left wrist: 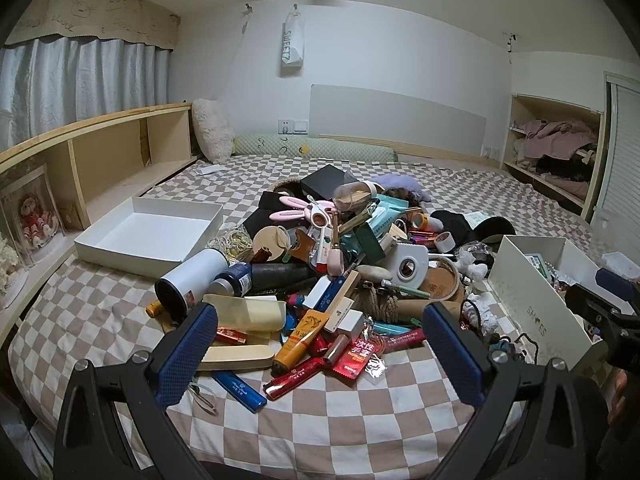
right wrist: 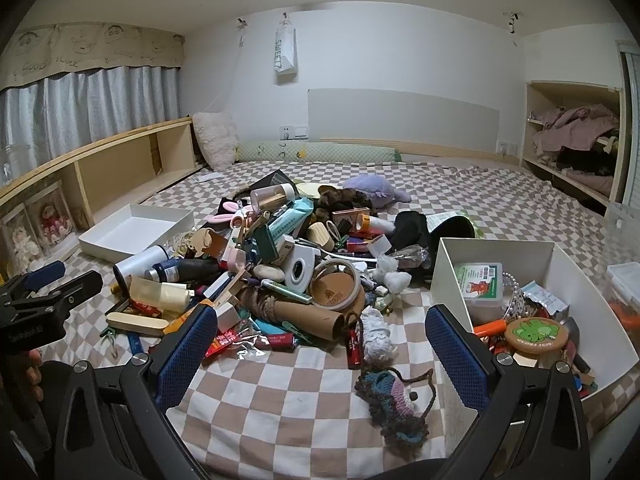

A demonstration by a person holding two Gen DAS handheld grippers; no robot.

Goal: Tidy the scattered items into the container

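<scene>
Checkered bed (left wrist: 360,420): orange tube (left wrist: 298,342) lies diagonally, cap nearest.

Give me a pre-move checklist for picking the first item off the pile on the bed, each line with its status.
1. Left hand-held gripper open and empty: ok, nothing between the pads.
2. Right hand-held gripper open and empty: ok.
3. Shoe box within view on the right, top open: ok, already part filled.
4. White tray on the left free of items: ok.
5. A loose item at the pile's near edge: ok, the knitted pouch lies apart on the checked bedspread.
6. Orange tube free to lift: not ok, other items overlap it.
</scene>
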